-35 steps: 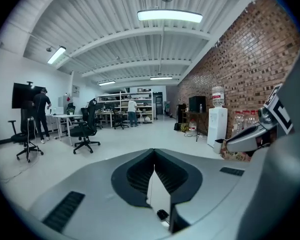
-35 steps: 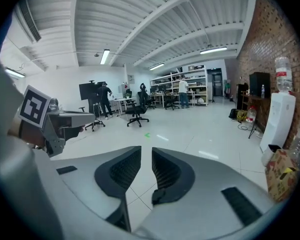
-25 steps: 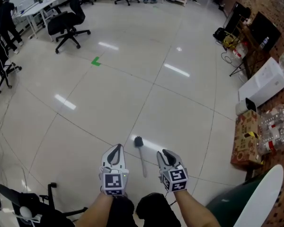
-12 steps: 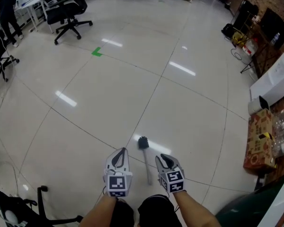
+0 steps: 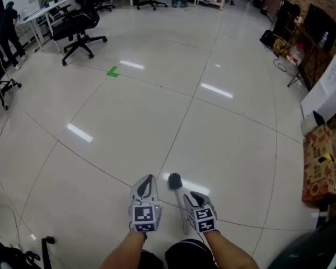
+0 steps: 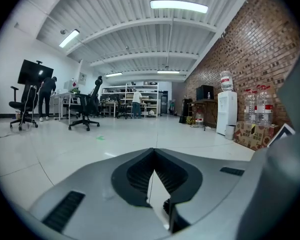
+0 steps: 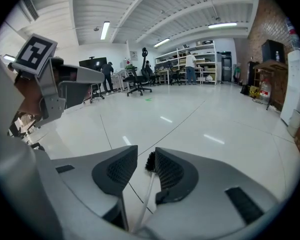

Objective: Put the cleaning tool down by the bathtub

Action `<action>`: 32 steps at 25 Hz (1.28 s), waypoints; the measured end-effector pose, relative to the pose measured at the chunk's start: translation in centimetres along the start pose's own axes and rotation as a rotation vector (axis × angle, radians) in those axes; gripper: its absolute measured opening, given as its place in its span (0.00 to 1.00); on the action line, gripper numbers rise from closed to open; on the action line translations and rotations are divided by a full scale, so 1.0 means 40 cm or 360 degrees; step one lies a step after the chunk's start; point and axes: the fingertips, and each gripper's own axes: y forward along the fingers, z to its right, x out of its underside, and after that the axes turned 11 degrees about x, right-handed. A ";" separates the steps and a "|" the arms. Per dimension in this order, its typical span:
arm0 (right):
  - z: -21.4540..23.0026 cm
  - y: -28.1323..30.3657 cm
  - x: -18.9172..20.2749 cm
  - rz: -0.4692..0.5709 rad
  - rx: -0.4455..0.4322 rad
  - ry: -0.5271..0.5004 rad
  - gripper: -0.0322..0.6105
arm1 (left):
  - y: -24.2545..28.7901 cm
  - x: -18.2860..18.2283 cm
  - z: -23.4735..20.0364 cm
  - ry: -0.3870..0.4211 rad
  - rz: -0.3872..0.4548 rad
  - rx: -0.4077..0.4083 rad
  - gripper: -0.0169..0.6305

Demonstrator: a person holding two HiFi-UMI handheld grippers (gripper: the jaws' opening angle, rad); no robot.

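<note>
**Progress:** judged near done. Located cleaning tool (image 5: pixel 175 181), a dark-bristled brush w/ pale handle, lying on floor tile (image 5: pixel 224 144) btwn the two grippers, bristle end farthest off. Found right gripper (image 5: pixel 194 196) low over the handle end. In right gripper view, jaws apart and just been opening, w/ handle running up the gap btwn them and neither pad pressing on it. Read as release of the tool, i.e. set-down all but complete. Found left gripper (image 5: pixel 148 179) just beside the brush, not touching it. Jaws together at tips, nothing clamped; only floor and a bit of bristle seen through the gap behind the tips. Noted dark curved form (image 5: pixel 325 250) at lower right edge of head view, poss. the bathtub. Cannot confirm, too little in frame. If so, tool near it but not against it. Left to do, by judgement: draw right gripper clear of handle w/o dragging it.

**Writing/labels:** none legible.
- Square black-and-white markers (image 5: pixel 144 216) on the gripper cubes: patterns only, no letters.
- Cardboard box (image 5: pixel 319 172) at right: print too small to read.
- Water dispenser (image 6: pixel 226 111) and bottles (image 6: pixel 255 104) by brick wall (image 6: pixel 250 49): labels unreadable.
- Green tape mark (image 5: pixel 112 72) on floor: no text.
</note>
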 end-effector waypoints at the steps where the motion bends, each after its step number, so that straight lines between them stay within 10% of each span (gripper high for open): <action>1: -0.002 0.020 0.023 -0.0006 0.0002 0.0005 0.26 | 0.012 0.019 0.004 0.0016 -0.0003 0.0013 0.03; 11: -0.019 0.167 0.296 -0.0204 0.0035 0.0005 0.26 | 0.065 0.176 0.010 0.0049 -0.0130 0.0135 0.03; 32: -0.064 0.270 0.571 -0.0506 0.0073 -0.0077 0.26 | 0.090 0.177 0.040 0.0166 -0.0110 0.0227 0.03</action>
